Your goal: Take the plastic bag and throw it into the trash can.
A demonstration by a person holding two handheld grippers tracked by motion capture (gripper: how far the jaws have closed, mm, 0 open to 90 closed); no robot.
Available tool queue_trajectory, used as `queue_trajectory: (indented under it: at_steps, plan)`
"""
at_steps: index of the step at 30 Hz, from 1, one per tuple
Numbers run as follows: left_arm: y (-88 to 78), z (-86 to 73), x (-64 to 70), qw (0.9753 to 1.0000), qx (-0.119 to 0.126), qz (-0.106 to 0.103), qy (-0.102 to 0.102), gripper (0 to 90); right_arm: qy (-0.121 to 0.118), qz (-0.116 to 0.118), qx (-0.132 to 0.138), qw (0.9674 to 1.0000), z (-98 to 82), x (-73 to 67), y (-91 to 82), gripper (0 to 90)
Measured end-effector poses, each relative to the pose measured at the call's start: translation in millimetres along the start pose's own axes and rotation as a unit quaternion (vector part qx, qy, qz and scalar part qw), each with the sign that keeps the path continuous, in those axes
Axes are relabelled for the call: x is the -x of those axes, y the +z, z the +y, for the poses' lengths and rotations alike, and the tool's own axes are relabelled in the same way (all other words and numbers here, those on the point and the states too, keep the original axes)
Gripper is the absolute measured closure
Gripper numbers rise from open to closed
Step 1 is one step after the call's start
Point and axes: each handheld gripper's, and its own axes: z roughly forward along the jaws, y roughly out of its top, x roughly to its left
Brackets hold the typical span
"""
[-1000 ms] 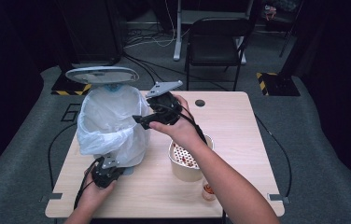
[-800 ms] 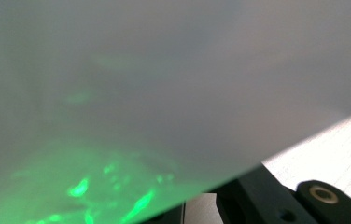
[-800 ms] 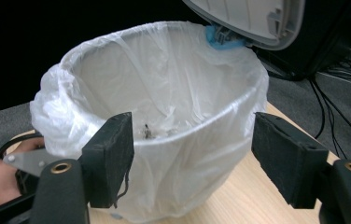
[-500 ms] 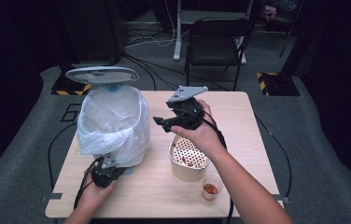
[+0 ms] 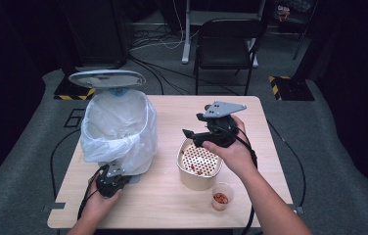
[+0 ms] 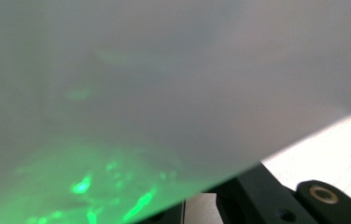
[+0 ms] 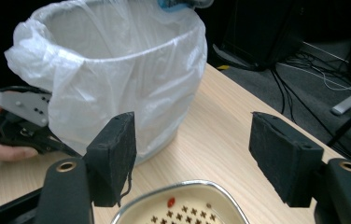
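Clearly the biggest thing is the tabletop [image 5: 167, 205], which spans the middle and lower part of the high view. On its left side stands a bin [image 5: 118, 128] lined with a white plastic bag, its grey lid [image 5: 106, 78] tipped up behind it at the upper left, so the mouth stays open for whatever gets thrown in. The lid is probably kept up by pressure at the bin's foot, which would explain the left hand parked there.

Right of centre sits a cream bowl [image 5: 197, 164] with a perforated strainer insert holding a few red scraps. It stands close to the bin, likely so that scraps need only a short trip across. Near the lower right, just beside the bowl, is a small clear cup [image 5: 221, 196] with red bits in it.

The right tool [image 5: 196, 133] hangs over the far rim of the bowl, pointing toward the bin. In the right gripper view its jaws stand partly apart with nothing between the pads [image 7: 116, 154], and they have just been closing a little.

The left tool [image 5: 111, 182] rests at the lower left, pressed against the bin's base. Its jaws are fully closed; the bag [image 6: 164, 93] hides what, if anything, they pinch.
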Motion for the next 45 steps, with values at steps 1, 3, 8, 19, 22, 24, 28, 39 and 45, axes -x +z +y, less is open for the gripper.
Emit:
queue_trajectory:
  at_steps: [1, 3, 8, 19, 22, 24, 28, 39, 45]
  plan:
    - [0.3, -0.2, 0.5, 1.0, 0.002, -0.002, -0.005, 90.0, 0.001, 0.0, 0.0, 1.0, -2.4, 0.5, -1.5, 32.8]
    - [0.1, -0.2, 0.3, 1.0, 0.001, -0.001, -0.004, 90.0, 0.0, 0.001, -0.001, 1.0, -7.4, 0.9, -4.6, 36.7]
    - [0.2, -0.2, 0.6, 1.0, 0.002, 0.0, -0.004, 90.0, 0.002, 0.004, -0.011, 0.9999, -23.8, 0.7, -10.9, 36.5]
    - [0.1, -0.2, 0.5, 1.0, 0.001, 0.0, -0.004, 90.0, 0.012, -0.009, -0.019, 0.9997, -63.2, 0.6, -20.7, 32.9]
    - [0.1, -0.2, 0.6, 1.0, 0.001, 0.0, -0.004, 90.0, 0.023, -0.011, -0.017, 0.9995, -71.1, 0.0, -23.6, 31.9]
    - [0.1, -0.2, 0.7, 1.0, 0.001, 0.0, -0.005, 90.0, 0.019, -0.017, -0.018, 0.9995, -76.3, -1.0, -24.2, 31.2]
    - [-0.7, -0.1, -0.8, 1.0, -0.005, 0.001, 0.007, 90.0, 0.018, -0.021, -0.021, 0.9994, -86.0, -4.1, -25.2, 31.2]
    - [-0.7, -0.1, -0.6, 1.0, -0.005, 0.002, 0.007, 90.0, 0.031, -0.025, -0.022, 0.999, -114.9, -12.2, -33.8, 28.6]
    - [-0.4, -0.1, -0.2, 1.0, -0.004, 0.002, 0.003, 90.0, 0.052, -0.019, -0.017, 0.9983, -135.1, -14.9, -34.7, 26.9]
